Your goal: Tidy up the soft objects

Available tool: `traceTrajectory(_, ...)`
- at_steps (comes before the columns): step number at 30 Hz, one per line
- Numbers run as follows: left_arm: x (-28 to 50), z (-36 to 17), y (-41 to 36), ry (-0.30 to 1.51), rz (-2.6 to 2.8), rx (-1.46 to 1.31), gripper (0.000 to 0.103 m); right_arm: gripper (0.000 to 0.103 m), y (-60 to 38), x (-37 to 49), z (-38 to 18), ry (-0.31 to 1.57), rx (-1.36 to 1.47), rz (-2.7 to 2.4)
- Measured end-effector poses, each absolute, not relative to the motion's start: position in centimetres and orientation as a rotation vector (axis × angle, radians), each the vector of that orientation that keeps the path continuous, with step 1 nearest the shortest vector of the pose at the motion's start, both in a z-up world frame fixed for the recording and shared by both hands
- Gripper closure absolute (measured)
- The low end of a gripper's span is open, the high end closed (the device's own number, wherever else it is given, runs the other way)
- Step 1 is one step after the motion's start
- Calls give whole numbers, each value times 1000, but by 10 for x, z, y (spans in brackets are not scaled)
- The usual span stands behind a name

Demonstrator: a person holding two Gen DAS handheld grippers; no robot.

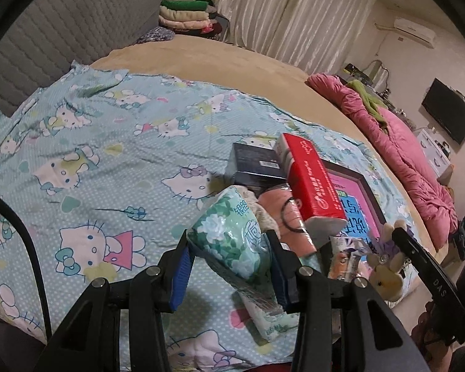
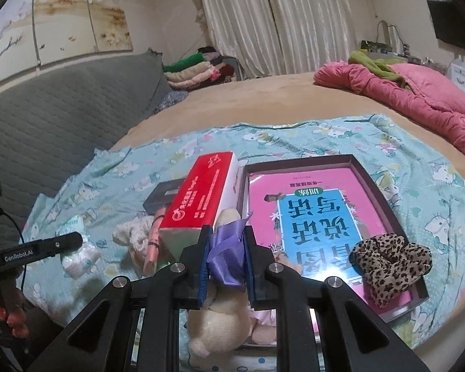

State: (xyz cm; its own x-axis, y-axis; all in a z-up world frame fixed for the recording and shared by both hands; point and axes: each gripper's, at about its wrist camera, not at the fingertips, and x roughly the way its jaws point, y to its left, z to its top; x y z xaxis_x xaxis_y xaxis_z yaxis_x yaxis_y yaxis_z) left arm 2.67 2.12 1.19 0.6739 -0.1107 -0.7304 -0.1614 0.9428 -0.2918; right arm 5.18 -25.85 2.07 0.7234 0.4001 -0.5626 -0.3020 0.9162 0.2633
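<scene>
My left gripper (image 1: 229,260) is shut on a green flowered tissue pack (image 1: 232,232), held above the Hello Kitty sheet (image 1: 108,155). My right gripper (image 2: 226,248) is shut on a cream plush rabbit (image 2: 220,319) at its purple ribbon (image 2: 226,245); the rabbit also shows in the left wrist view (image 1: 387,266). A red tissue pack (image 2: 201,198) leans on the left wall of a dark shallow box (image 2: 372,179), which holds a pink and blue book (image 2: 313,214) and a leopard scrunchie (image 2: 390,260). Another tissue pack (image 1: 269,319) lies under the left gripper.
A dark small box (image 2: 164,193), a pink pouch (image 2: 153,241) and a cream soft toy (image 2: 133,232) lie left of the red pack. A pink quilt (image 2: 418,93) lies at the bed's far right. Folded clothes (image 2: 195,71) are stacked by the grey headboard (image 2: 62,117).
</scene>
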Motion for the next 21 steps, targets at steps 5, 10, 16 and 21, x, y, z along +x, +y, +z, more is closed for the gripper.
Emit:
traceTrajectory(5,27,17,10,836,10,-325,58,84,-252,50,21,664,158,454)
traceTrajectory(10,25,23,1,829,-6,-304,58,84,-254,45,32,622,181,474)
traceTrajectory(16,24,37,-11,811,-34,-286,58,84,-272,42,50,580,239,452)
traceTrajectory(21,24,47,-24,799,-61,-266,58,84,-285,39,61,551,265,437)
